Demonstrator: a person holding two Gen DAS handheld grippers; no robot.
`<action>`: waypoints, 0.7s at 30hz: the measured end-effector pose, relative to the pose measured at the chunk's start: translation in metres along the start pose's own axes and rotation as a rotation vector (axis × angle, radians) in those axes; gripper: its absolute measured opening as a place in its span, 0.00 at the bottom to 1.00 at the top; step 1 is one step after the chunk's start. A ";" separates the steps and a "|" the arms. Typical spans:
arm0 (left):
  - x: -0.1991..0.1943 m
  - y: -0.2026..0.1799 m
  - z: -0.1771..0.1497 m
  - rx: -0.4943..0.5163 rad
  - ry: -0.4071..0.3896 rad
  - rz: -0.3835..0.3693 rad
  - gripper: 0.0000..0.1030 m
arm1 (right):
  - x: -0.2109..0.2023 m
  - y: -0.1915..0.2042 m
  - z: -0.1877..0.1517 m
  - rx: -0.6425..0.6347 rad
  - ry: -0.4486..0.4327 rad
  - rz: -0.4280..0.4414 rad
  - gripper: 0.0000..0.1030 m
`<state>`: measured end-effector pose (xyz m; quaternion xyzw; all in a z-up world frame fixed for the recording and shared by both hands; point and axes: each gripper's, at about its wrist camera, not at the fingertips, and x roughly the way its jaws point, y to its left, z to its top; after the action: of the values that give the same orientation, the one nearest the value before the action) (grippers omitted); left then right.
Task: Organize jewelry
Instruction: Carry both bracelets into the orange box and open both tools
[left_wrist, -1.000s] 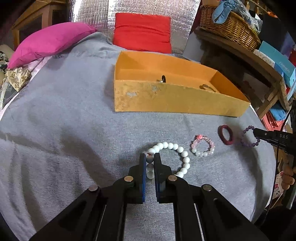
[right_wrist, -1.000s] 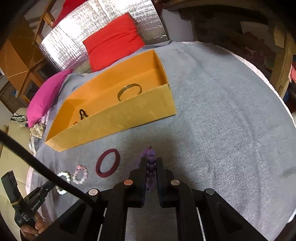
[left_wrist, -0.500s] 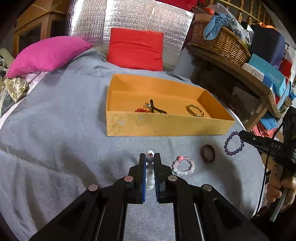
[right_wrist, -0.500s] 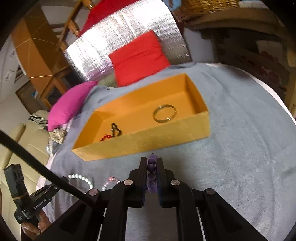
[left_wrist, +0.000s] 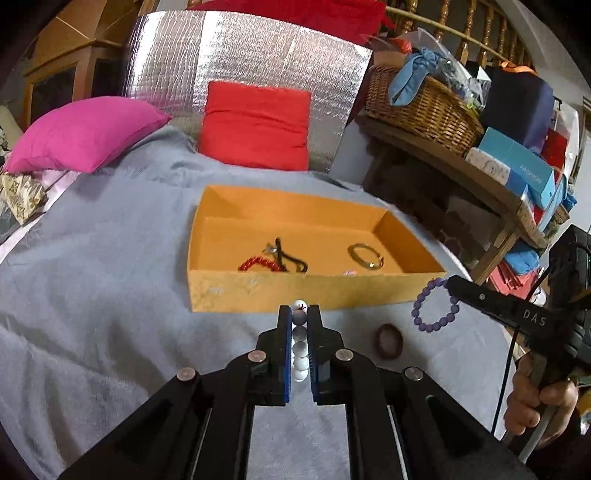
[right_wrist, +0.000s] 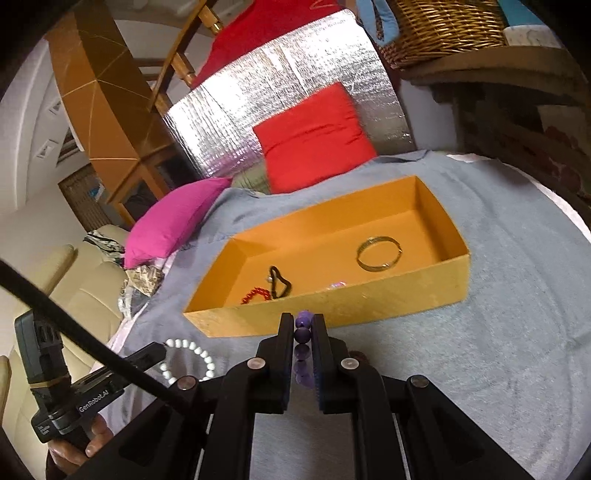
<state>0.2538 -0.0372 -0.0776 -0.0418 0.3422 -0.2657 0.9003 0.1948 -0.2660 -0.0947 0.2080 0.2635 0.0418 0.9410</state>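
My left gripper (left_wrist: 299, 314) is shut on a white bead bracelet (left_wrist: 300, 347), lifted above the grey cloth in front of the orange box (left_wrist: 295, 291). In the right wrist view the bracelet (right_wrist: 201, 356) hangs from that gripper's tip. My right gripper (right_wrist: 303, 325) is shut on a purple bead bracelet (right_wrist: 303, 334); in the left wrist view the bracelet (left_wrist: 436, 306) dangles off the box's near right corner. The box (right_wrist: 332, 306) holds a gold bangle (right_wrist: 378, 254), a red bead string (right_wrist: 255, 294), a black cord piece (right_wrist: 280, 282) and a small pink item (right_wrist: 338, 285).
A dark red ring bracelet (left_wrist: 388, 339) lies on the grey cloth (left_wrist: 110, 295) right of my left gripper. A pink pillow (left_wrist: 85, 133) and a red pillow (left_wrist: 255, 125) sit at the back. A wooden shelf with a wicker basket (left_wrist: 424, 103) stands at right.
Both grippers have lifted their bracelets off the cloth and risen toward the orange box. The pink bead bracelet that lay on the cloth no longer shows.
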 end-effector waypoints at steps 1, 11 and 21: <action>-0.001 -0.001 0.004 0.001 -0.011 -0.007 0.08 | 0.000 0.002 0.001 0.000 -0.006 0.004 0.10; 0.009 -0.002 0.062 -0.016 -0.124 -0.028 0.08 | 0.017 0.008 0.036 0.018 -0.064 0.026 0.10; 0.078 0.028 0.095 -0.101 -0.065 0.020 0.08 | 0.077 0.015 0.065 0.035 -0.018 0.051 0.10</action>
<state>0.3756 -0.0630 -0.0588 -0.0924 0.3260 -0.2375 0.9104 0.2944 -0.2620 -0.0745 0.2316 0.2505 0.0592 0.9382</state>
